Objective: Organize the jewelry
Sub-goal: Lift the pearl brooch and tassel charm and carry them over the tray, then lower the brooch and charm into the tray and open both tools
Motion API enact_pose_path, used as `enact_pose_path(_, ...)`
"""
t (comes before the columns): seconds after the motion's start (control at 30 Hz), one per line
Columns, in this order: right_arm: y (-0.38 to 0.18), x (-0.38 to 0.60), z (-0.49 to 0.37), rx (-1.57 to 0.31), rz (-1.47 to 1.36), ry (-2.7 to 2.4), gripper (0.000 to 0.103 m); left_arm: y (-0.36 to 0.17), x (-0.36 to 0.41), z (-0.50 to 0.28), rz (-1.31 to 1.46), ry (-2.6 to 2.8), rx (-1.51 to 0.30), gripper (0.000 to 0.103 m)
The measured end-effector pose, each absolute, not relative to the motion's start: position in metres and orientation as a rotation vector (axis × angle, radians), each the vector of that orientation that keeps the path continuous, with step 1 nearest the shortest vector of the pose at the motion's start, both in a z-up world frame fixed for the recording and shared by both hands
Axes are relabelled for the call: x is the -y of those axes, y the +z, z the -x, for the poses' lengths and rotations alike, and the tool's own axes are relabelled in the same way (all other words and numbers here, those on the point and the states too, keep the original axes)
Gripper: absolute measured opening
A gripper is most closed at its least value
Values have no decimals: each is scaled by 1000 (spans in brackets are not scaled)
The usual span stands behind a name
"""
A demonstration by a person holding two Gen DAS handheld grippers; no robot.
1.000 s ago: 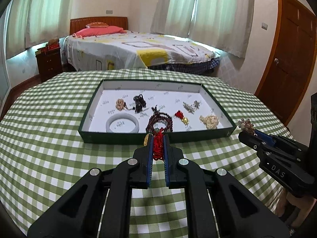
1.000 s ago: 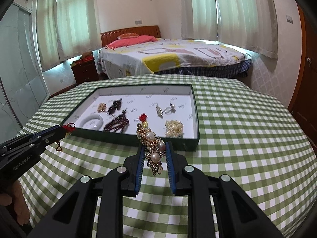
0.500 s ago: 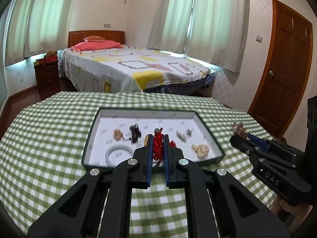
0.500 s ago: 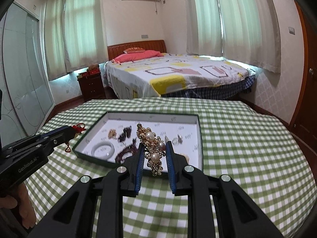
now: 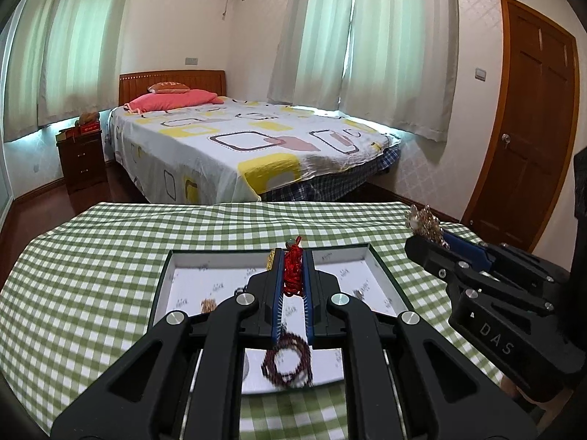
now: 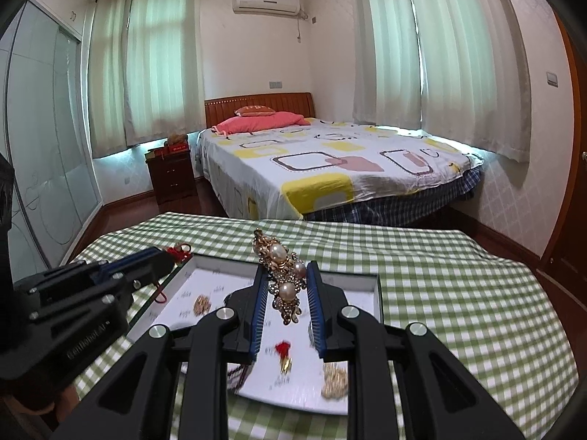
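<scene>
My left gripper (image 5: pixel 292 256) is shut on a red tasselled charm (image 5: pixel 292 271) with a gold piece and holds it above the jewelry tray (image 5: pixel 161 286). My right gripper (image 6: pixel 284 269) is shut on a gold pearl brooch (image 6: pixel 282 275) and holds it above the same tray (image 6: pixel 378 293). The tray has a dark green rim and a white floor. In it lie a dark bead bracelet (image 5: pixel 288 361), a small gold piece (image 5: pixel 209 305), a red charm (image 6: pixel 282 350) and a gold cluster (image 6: pixel 334 381). Each gripper shows in the other's view: the right one (image 5: pixel 427 225) and the left one (image 6: pixel 176 253).
The tray sits on a round table with a green checked cloth (image 5: pixel 91 275). Beyond the table stand a bed (image 5: pixel 238 146), a dark nightstand (image 5: pixel 82 157) and a wooden door (image 5: pixel 528 154) at the right.
Both grippers have moved forward and now hang over the tray, each holding the same piece. The tray has dropped lower and closer in both views.
</scene>
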State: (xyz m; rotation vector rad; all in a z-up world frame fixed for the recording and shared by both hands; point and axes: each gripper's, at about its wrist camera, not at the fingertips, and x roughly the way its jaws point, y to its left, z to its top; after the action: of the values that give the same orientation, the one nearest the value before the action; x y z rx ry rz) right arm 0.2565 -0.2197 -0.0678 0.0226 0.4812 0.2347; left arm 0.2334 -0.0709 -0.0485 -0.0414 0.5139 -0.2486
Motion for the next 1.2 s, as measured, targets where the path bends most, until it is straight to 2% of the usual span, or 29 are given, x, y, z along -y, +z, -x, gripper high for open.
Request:
enact_pose_path(0.37,-98,225,-320,-544,-32,199,22,-79,78,-300,32,-193,-581,10)
enact_pose_path(0.67,-135,225,-363,-648,-32,181,22,-127,86,-357,12,-163,-731,10)
enact_pose_path(1.2,-173,220,-414,-866,-20,201,22,-171,109,-409,-58,-150,-971,10)
